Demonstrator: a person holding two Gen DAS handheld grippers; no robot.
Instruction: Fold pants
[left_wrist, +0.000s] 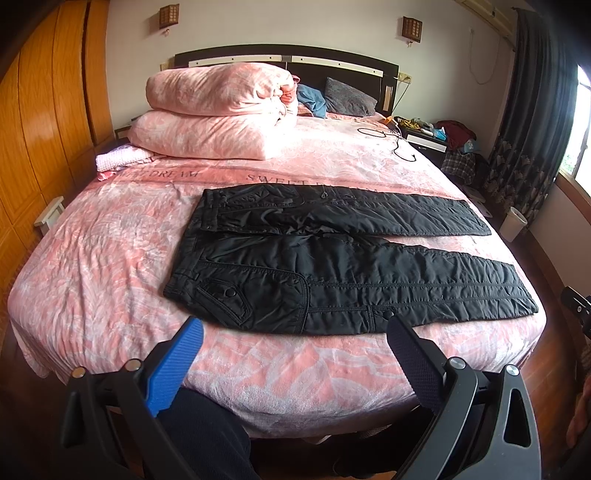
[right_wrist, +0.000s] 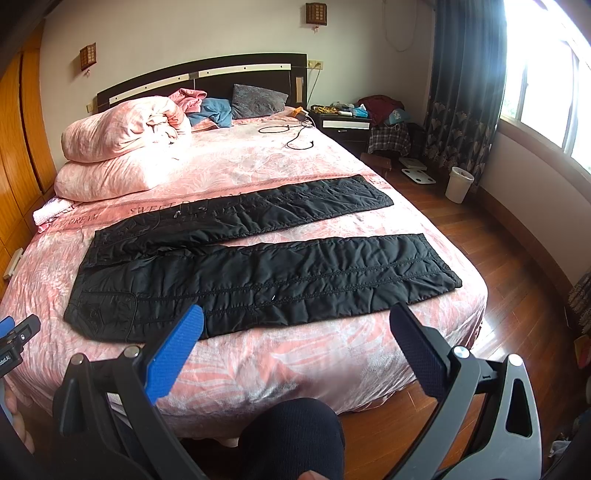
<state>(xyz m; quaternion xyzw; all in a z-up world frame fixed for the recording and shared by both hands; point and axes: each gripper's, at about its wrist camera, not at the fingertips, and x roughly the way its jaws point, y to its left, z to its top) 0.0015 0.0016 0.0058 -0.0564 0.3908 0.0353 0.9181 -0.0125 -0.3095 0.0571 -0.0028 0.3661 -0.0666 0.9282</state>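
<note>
Since the black quilted pants (left_wrist: 332, 273) lie flat and unfolded across the bed (left_wrist: 110, 258), legs apart, folding has not begun (both the left tool (left_wrist: 295, 338) and right tool (right_wrist: 297, 325) hang released, empty), so the next move likely calls for bringing one leg over the other.

Black, quilted pants (left_wrist: 332, 280) with stitched lines along the legs, on a pink bed cover (left_wrist: 110, 266) marbled in white and grey leaf shapes, with a darker pink band lettered "SWEET DREAM". Same pink-and-white marbling on the folded duvet (left_wrist: 218, 114); grey patterned pillow (left_wrist: 349, 98) and blue cloth (left_wrist: 312, 98) against a black headboard (left_wrist: 332, 62) with pale strips. One blue finger and one black finger on each pair of tongs, left (left_wrist: 295, 328) and right (right_wrist: 297, 315); orange-brown wardrobe (left_wrist: 40, 122), dark curtain (right_wrist: 465, 92) with a pale fan motif, white bin (right_wrist: 458, 184), reddish-brown floor (right_wrist: 517, 266).
</note>
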